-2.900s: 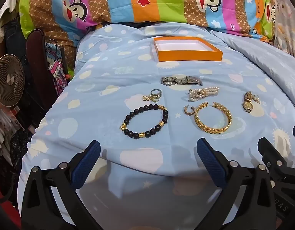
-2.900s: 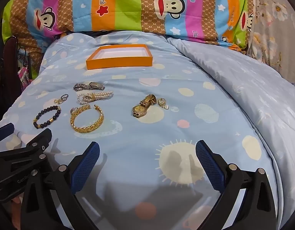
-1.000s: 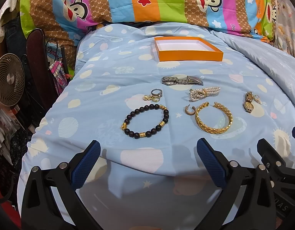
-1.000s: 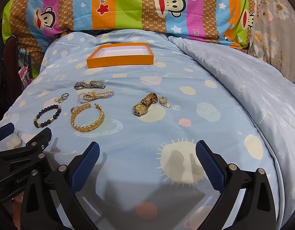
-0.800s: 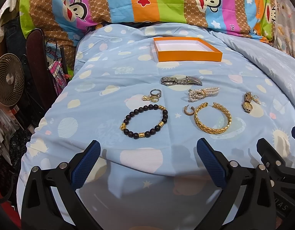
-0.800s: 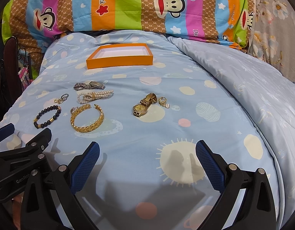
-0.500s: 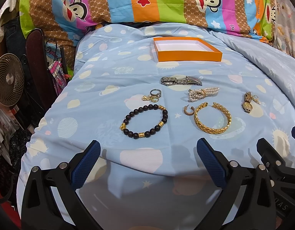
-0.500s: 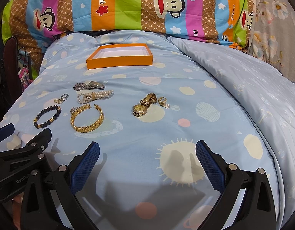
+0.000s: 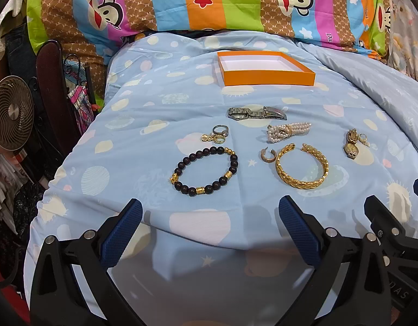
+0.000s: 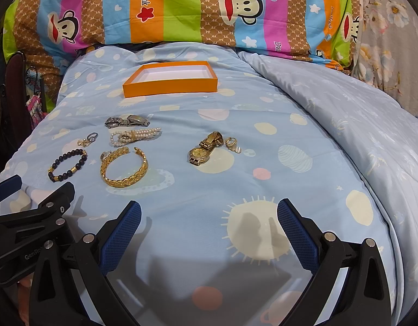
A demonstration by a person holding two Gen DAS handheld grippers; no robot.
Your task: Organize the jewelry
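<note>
An empty orange tray [image 9: 266, 71] [image 10: 169, 80] with a white floor lies far back on the blue bedspread. In front of it jewelry is spread out: a silver watch [image 9: 256, 113] [image 10: 126, 121], a pearl bracelet [image 9: 287, 131] [image 10: 134, 135], a gold bangle [image 9: 301, 167] [image 10: 124, 167], a black bead bracelet [image 9: 206, 171] [image 10: 67, 164], small rings [image 9: 217, 135] [image 10: 88, 138], a hoop earring [image 9: 268, 155], a gold watch [image 9: 351, 144] [image 10: 205, 149] and a small gold ring [image 10: 232, 143]. My left gripper [image 9: 210, 220] is open, just short of the bead bracelet. My right gripper [image 10: 209, 218] is open, nearer than the gold watch.
A striped monkey-print pillow [image 9: 203, 0] [image 10: 181, 8] lies behind the tray. A small fan [image 9: 10, 116] and clutter stand off the bed's left edge. A folded pale quilt [image 10: 358, 125] rises on the right. The left gripper's body [image 10: 27, 222] shows at the right wrist view's lower left.
</note>
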